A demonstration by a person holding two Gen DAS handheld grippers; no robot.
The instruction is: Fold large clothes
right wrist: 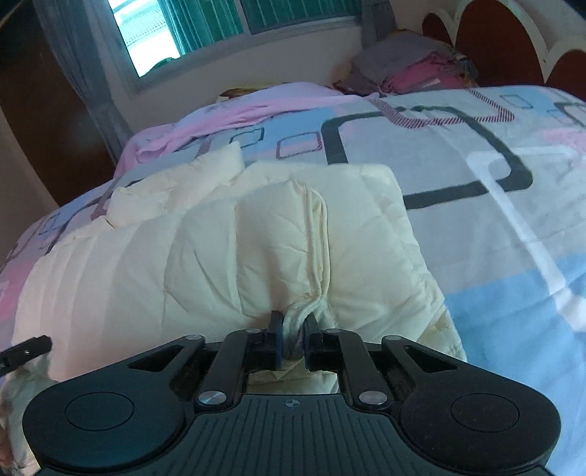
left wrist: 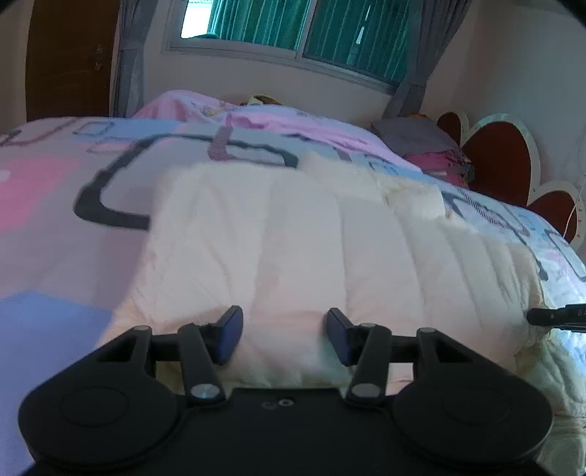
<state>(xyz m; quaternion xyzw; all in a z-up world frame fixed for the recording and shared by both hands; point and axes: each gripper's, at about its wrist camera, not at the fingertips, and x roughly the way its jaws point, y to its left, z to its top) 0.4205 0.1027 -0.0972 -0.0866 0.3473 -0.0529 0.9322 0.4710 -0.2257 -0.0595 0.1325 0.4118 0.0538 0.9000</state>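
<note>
A cream quilted jacket (left wrist: 311, 238) lies spread on the bed, its near edge toward me. My left gripper (left wrist: 285, 335) is open, its blue-padded jaws apart just above the jacket's near edge, holding nothing. My right gripper (right wrist: 293, 338) is shut on a bunched fold of the same cream jacket (right wrist: 227, 249) at its near hem. The tip of the right gripper shows at the right edge of the left wrist view (left wrist: 556, 316). The tip of the left gripper shows at the left edge of the right wrist view (right wrist: 25, 348).
The bed carries a patterned pink, blue and grey cover (right wrist: 494, 205). A pink blanket (left wrist: 278, 117) and a pile of folded clothes (right wrist: 414, 69) lie at the far side. A heart-shaped headboard (left wrist: 501, 153) stands right. A window (left wrist: 293, 25) is behind.
</note>
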